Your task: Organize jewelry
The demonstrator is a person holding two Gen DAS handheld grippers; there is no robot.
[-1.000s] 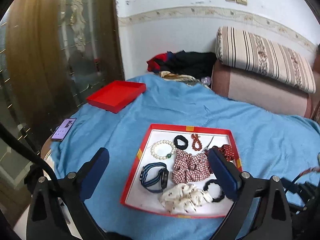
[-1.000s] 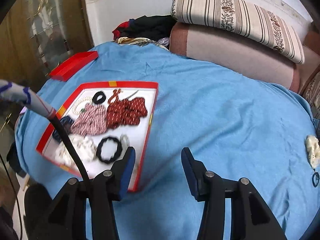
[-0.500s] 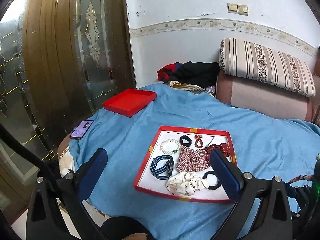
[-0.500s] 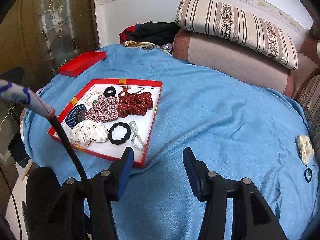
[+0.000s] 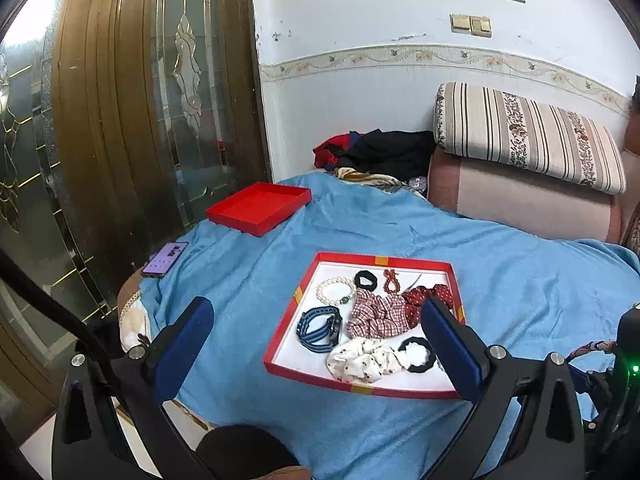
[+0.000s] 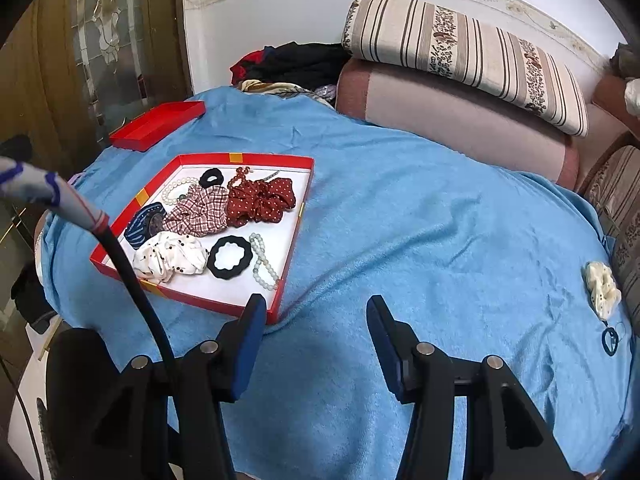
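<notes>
A red tray (image 5: 280, 342) (image 6: 192, 302) lies on the blue cloth. It holds a pearl bracelet (image 5: 335, 291), a striped watch band (image 5: 318, 330), a plaid scrunchie (image 6: 198, 212), a red dotted scrunchie (image 6: 260, 200), a white scrunchie (image 6: 170, 256), black hair ties (image 6: 230, 257) and a pale bead bracelet (image 6: 262, 260). My left gripper (image 5: 316, 328) is open and empty, held above and before the tray. My right gripper (image 6: 316, 322) is open and empty, near the tray's front right corner.
A red lid (image 5: 260, 208) lies far left on the cloth, a phone (image 5: 165, 258) near the left edge. A cream scrunchie (image 6: 602, 290) and a dark ring (image 6: 610, 340) lie far right. Cushions (image 6: 460, 52) and clothes (image 5: 384, 152) sit behind.
Both grippers have pulled back and up from the tray, so more of the room shows. The pale bead bracelet now shows in the tray's front right part.
</notes>
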